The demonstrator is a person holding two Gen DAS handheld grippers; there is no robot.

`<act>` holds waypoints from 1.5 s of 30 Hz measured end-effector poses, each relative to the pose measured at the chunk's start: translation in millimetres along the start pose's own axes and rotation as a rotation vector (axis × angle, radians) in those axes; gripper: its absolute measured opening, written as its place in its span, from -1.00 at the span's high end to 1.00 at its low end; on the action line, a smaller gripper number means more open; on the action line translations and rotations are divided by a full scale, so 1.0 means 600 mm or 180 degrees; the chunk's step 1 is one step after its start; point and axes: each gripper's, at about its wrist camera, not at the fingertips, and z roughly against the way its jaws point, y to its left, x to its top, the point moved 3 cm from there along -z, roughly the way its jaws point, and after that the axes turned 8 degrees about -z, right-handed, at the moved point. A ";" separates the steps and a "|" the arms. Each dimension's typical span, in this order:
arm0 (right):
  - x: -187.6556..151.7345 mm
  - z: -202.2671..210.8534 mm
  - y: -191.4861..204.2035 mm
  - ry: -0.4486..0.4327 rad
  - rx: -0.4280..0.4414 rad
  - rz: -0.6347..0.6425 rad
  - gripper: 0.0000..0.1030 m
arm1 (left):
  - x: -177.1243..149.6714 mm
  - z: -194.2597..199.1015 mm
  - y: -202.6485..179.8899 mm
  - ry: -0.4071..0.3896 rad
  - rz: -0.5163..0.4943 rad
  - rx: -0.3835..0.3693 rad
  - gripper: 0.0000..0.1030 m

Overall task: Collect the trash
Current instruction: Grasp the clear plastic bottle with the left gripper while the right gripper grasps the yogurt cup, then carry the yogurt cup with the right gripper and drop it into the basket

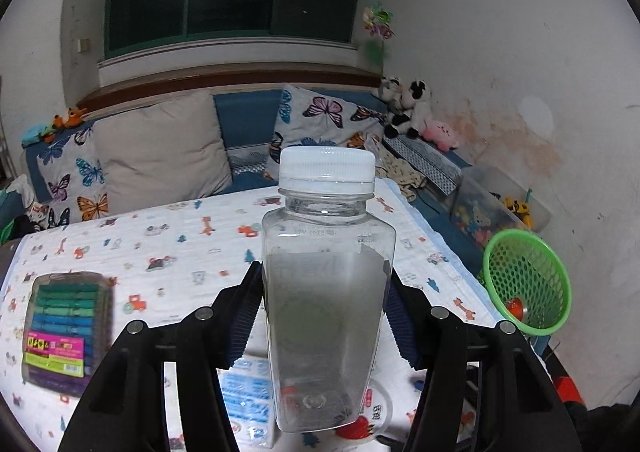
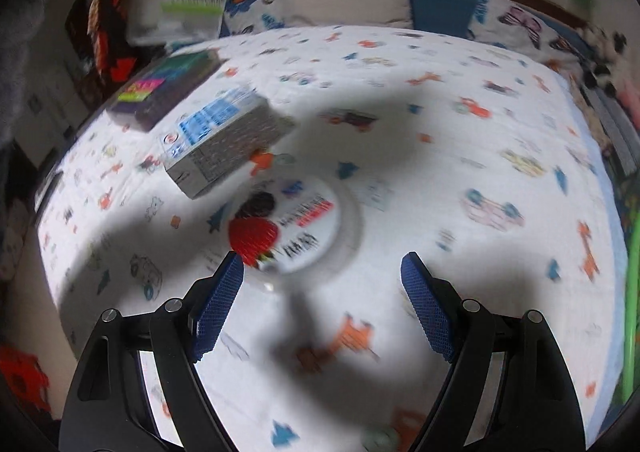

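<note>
My left gripper [image 1: 326,280] is shut on a clear plastic bottle [image 1: 326,312] with a white cap, held upright above the table. Under it lie a blue and white carton [image 1: 248,400] and a round strawberry lid [image 1: 372,420]. A green mesh basket [image 1: 528,284] stands tilted past the table's right edge, with a red item inside. My right gripper [image 2: 322,272] is open and empty above the strawberry lid [image 2: 288,228], which lies just ahead of the left fingertip. The carton [image 2: 224,140] lies further left. The right wrist view is blurred by motion.
The table carries a white cloth with animal prints [image 1: 168,244]. A box of coloured pens [image 1: 64,328] lies at the left, and it also shows in the right wrist view [image 2: 168,88]. Pillows and plush toys [image 1: 404,108] line the bench behind. A clear toy bin [image 1: 492,204] stands at the right.
</note>
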 end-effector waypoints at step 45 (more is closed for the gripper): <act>-0.012 0.191 -0.304 -0.0557 -0.0968 -0.0976 -0.71 | 0.017 -0.037 -0.112 -0.0005 -0.0058 -0.0543 -0.09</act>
